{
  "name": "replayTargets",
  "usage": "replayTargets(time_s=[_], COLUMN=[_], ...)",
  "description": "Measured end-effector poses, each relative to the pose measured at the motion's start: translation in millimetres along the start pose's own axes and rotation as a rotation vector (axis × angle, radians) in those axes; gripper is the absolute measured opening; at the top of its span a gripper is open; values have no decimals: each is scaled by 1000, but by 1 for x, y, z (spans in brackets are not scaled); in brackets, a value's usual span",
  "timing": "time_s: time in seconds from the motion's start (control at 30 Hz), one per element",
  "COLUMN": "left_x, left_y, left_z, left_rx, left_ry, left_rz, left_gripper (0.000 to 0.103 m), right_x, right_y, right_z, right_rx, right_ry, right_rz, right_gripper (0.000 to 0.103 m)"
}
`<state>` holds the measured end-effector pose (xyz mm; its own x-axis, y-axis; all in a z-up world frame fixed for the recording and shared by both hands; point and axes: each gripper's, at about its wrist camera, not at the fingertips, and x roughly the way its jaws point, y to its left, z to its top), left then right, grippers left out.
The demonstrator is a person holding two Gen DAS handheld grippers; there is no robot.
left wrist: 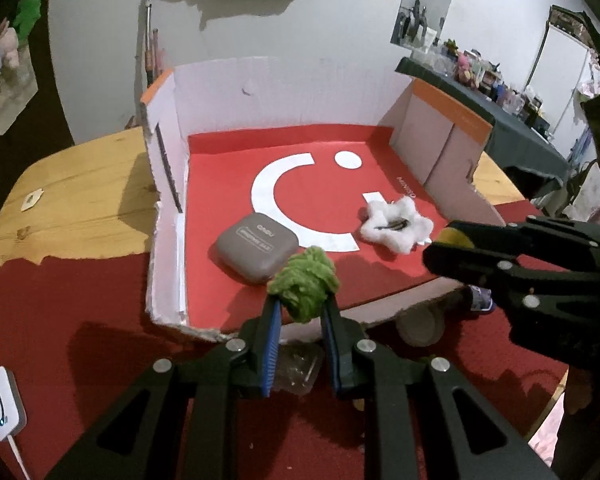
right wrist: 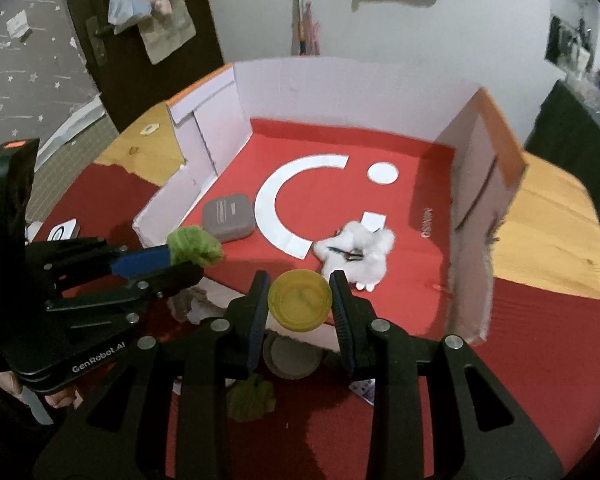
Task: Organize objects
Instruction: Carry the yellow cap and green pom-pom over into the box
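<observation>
The left gripper (left wrist: 300, 308) pinches a green fuzzy ball (left wrist: 304, 282). The right gripper (right wrist: 300, 300) clamps a yellow lid (right wrist: 300, 301), both at the cardboard box (right wrist: 480, 184).

Both tongs are showing matte black frames with triangular cut-outs and round silver screws. The left tongs (left wrist: 300, 308) are wearing ribbed blue pads; white "GenRobot.AI" lettering is running along their side. The right tongs (right wrist: 300, 300) are looking alike.
</observation>
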<state>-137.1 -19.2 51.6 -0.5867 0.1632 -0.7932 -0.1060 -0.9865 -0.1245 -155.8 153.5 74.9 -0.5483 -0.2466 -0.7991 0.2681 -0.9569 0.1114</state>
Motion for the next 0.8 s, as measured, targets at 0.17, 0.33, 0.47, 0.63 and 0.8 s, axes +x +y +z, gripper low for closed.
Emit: replayTargets(time_s=[0.17,0.33,0.47,0.63,0.8], left_x=[10,18,23,30,35], left_y=[2,7,9,14,16], left_z=[6,11,15,20,23], left_rx=[25,33,45,43,53], left_ry=[40,76,94,106,95], left_rz=[2,-15,-12,-14,15], left_gripper=[21,21,21,21,21], right_x=[17,30,40,51,56], right_y=[-8,-13,-11,-16,-25], right_z=[5,9,11,12,12], right_rx=[9,13,2,5,21], right_ry=[63,99,127,147,142], right_rz=[55,72,94,78,41], right_gripper=[29,29,29,29,29])
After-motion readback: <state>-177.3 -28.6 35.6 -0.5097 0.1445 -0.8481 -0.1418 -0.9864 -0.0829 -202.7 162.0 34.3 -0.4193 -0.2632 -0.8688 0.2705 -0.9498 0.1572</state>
